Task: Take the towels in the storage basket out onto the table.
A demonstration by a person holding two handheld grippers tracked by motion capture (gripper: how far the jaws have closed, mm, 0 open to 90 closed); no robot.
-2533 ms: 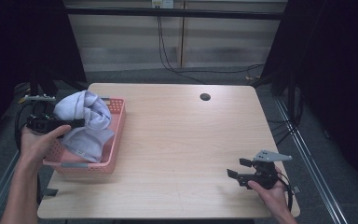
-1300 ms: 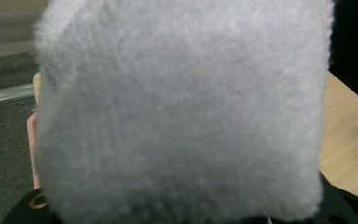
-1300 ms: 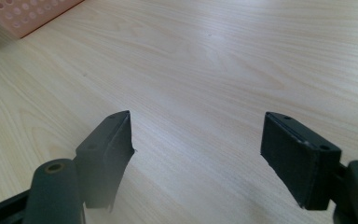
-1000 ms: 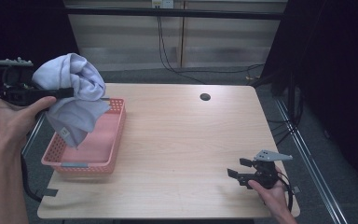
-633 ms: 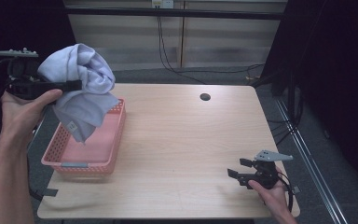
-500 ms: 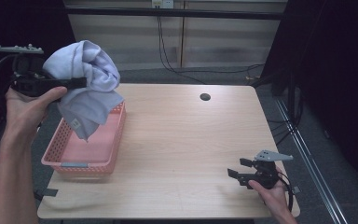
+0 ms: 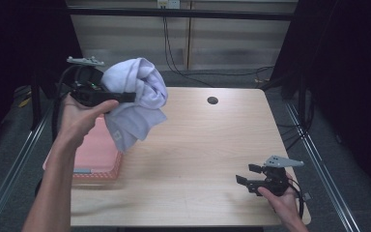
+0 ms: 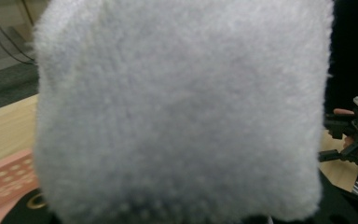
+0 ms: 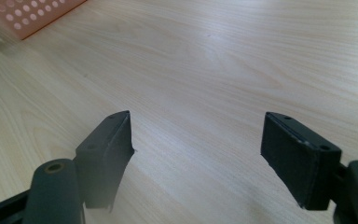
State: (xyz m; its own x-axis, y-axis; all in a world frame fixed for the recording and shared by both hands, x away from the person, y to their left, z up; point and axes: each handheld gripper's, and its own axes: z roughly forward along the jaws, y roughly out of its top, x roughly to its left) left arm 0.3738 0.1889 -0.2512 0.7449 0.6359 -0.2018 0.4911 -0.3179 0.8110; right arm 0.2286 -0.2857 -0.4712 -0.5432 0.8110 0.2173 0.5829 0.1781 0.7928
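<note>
At the left edge of the wooden table [image 7: 198, 145] sits the pink basket [image 7: 96, 157], perforated and shallow. Above its far end the left gripper [image 7: 125, 98] is clamped on a bunched lavender-white towel [image 7: 137, 104], lifted clear of the basket and hanging over the table's left part — 1 fold droops below the jaws with a small tag on it. In the left gripper view the towel [image 8: 182, 107] shows a thick fleecy pile right up against the camera.

It looks soft, light and limp, so it should sag and swing rather than keep a shape, and it won't break or slip easily against the pads. Held by a thick bunch as now, it probably stays secure; to spread it, a corner or hem of the hanging fold seems the better hold.

At the near right, the right gripper [image 7: 244, 180] rests low over the table with its jaws wide apart on nothing — bare wood shows between its fingertips [image 9: 109, 149].
</note>
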